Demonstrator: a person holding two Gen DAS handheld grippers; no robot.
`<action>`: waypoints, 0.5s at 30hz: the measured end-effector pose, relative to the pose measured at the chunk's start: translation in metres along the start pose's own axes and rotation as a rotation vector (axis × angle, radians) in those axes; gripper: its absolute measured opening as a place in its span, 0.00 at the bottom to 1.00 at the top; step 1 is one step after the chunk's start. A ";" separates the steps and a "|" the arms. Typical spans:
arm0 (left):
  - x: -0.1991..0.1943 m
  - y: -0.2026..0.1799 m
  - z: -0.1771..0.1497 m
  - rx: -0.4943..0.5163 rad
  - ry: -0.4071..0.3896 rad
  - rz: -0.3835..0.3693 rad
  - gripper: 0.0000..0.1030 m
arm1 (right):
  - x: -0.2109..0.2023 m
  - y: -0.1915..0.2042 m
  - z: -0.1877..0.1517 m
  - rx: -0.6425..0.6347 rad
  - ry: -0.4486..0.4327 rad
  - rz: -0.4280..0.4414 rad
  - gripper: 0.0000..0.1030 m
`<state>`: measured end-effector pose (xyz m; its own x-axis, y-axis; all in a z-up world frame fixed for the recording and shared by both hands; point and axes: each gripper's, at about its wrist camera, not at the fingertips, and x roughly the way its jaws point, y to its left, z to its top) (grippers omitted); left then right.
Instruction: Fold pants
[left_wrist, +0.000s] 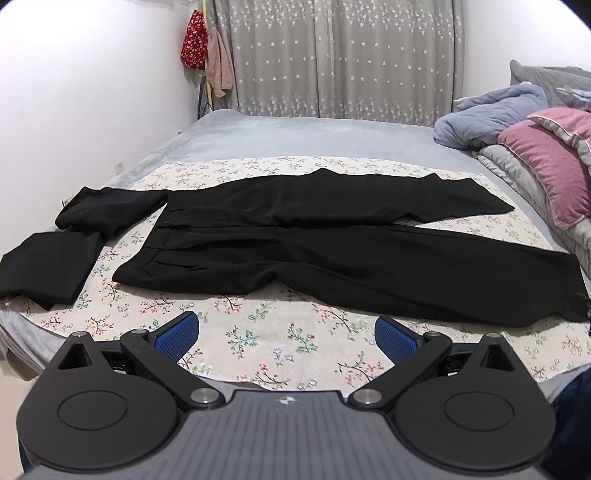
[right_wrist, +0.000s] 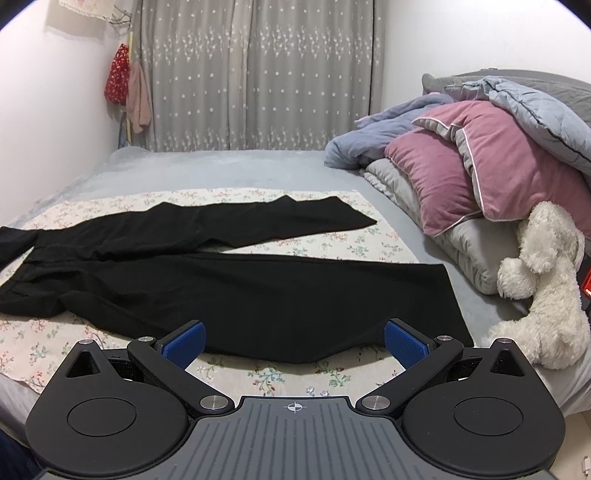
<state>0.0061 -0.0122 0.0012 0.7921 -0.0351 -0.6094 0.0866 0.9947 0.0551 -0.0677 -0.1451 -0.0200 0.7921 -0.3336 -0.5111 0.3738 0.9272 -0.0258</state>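
Black pants (left_wrist: 332, 251) lie spread flat on a floral sheet (left_wrist: 258, 332) on the bed, waistband to the left, both legs stretching right. In the right wrist view the same pants (right_wrist: 258, 288) show their two leg ends, the near leg just beyond my fingers. My left gripper (left_wrist: 287, 338) hovers open over the sheet, a little short of the pants' near edge. My right gripper (right_wrist: 294, 341) is open too, its blue pads (right_wrist: 184, 343) straddling the near leg's lower edge without touching it. Neither holds anything.
Two other black garments, one folded (left_wrist: 48, 269) and one bunched (left_wrist: 107, 210), lie left of the waistband. Pink and grey pillows (right_wrist: 480, 177) and a blue blanket (right_wrist: 388, 125) pile up at the right, with a white plush toy (right_wrist: 543, 284) beside them. Grey curtains (left_wrist: 332, 55) hang behind.
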 end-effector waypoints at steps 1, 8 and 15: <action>0.005 0.006 0.002 -0.013 0.008 -0.009 1.00 | 0.002 0.000 -0.001 0.000 0.001 0.003 1.00; 0.067 0.104 0.031 -0.299 0.080 0.026 1.00 | 0.042 -0.021 -0.016 0.100 0.051 0.039 1.00; 0.135 0.203 0.037 -0.682 0.196 0.083 1.00 | 0.097 -0.038 -0.029 0.274 0.181 0.100 1.00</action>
<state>0.1529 0.1812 -0.0407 0.6507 -0.0028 -0.7593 -0.4171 0.8343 -0.3606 -0.0193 -0.2077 -0.0938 0.7423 -0.1853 -0.6440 0.4339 0.8653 0.2511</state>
